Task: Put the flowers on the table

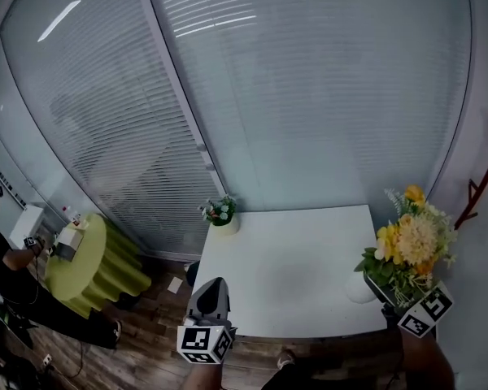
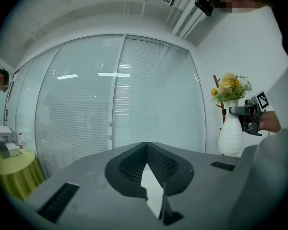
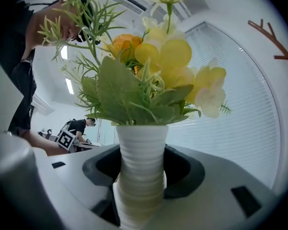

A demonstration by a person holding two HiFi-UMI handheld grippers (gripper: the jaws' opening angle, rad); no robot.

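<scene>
The white bench [image 1: 285, 258] stands against the blind-covered window wall [image 1: 309, 96], bare except for a small potted plant [image 1: 220, 212] at its far left corner. A green round table [image 1: 85, 258] lies well apart to the left. The flowers [image 1: 411, 238], a yellow and green bunch, stand upright in a ribbed white vase [image 3: 141, 176] at the bench's near right corner. No view settles whether its base already rests on the top. The right gripper [image 1: 390, 292] has its fingers clamped around the vase's narrow lower body, with the blooms rising above them. To finish the placing well, I would keep the vase vertical and carry it further in from the edge. I would lower it until the base sits flat, and only then let the fingers part, drawing straight back so the pads do not drag it over; the top-heavy bunch looks likely to tip if nudged. The right hand reaches in low from the near right, level with the vase. The left gripper [image 1: 210, 284] hangs at the bench's near edge, pointing far, its fingers pressed together on nothing.
</scene>
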